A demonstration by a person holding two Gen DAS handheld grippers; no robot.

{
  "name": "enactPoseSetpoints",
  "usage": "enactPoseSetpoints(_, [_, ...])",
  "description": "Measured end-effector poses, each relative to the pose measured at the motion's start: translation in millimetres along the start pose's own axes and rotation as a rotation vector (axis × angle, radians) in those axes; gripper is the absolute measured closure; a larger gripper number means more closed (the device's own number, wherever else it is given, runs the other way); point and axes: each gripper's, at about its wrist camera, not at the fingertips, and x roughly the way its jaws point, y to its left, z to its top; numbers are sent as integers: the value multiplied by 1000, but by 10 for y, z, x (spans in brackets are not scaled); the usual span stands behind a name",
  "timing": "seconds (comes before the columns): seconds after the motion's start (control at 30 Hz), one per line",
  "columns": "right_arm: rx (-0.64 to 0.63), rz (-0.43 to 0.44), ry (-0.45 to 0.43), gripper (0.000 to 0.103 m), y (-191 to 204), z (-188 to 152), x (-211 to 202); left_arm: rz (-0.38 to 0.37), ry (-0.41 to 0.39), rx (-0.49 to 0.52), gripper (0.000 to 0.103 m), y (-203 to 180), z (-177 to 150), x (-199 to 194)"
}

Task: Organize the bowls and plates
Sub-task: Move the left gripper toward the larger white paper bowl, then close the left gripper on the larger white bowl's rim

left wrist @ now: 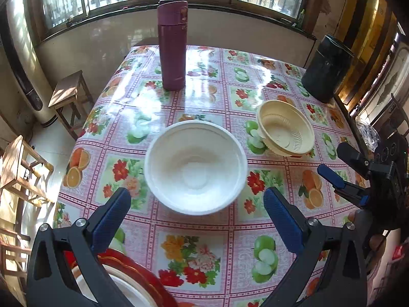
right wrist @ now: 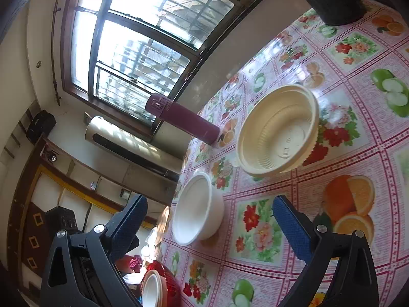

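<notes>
A white bowl (left wrist: 195, 167) stands upright at the middle of the table, just ahead of my left gripper (left wrist: 196, 217), which is open and empty above the cloth. A cream ribbed bowl (left wrist: 286, 128) sits to its right. A red bowl with a white bowl inside (left wrist: 122, 276) is at the near left edge, partly behind my left finger. My right gripper (left wrist: 340, 166) shows at the right, open. In the right wrist view, tilted sideways, my right gripper (right wrist: 209, 227) is open and empty, with the cream bowl (right wrist: 278, 130), white bowl (right wrist: 196, 209) and red bowl (right wrist: 163, 284) ahead.
A tall maroon flask (left wrist: 172, 46) stands at the back middle of the fruit-patterned tablecloth (left wrist: 199, 243). A black cylindrical container (left wrist: 327, 69) stands at the back right corner. Wooden stools (left wrist: 69, 97) stand on the floor to the left of the table.
</notes>
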Motion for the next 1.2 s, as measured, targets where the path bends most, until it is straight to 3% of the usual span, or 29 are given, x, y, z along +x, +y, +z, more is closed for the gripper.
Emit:
enactPoseSetpoints(0.2, [33,21,68,3,223,-92,675,77,135,1,0,474,279,378])
enactPoseSetpoints(0.33, [29,-40,98,7,116,-227,949,77,216,-22,0,611,234,753])
enactPoseSetpoints(0.57, [-44,-98,98,20,80,-271,1107,75,245,-60,0,661,249,1066])
enactPoseSetpoints(0.73, [-99,-124,104,27,111,-321,1178,122,228,-43,0,607,243,1100])
enactPoseSetpoints(0.87, [-131,-151,105,39,143,-334,1211,130,231,-45,0,557,219,1122])
enactPoseSetpoints(1.2, [-129,-142,100,47,138,-325,1174,89,254,-111,0,584,217,1106])
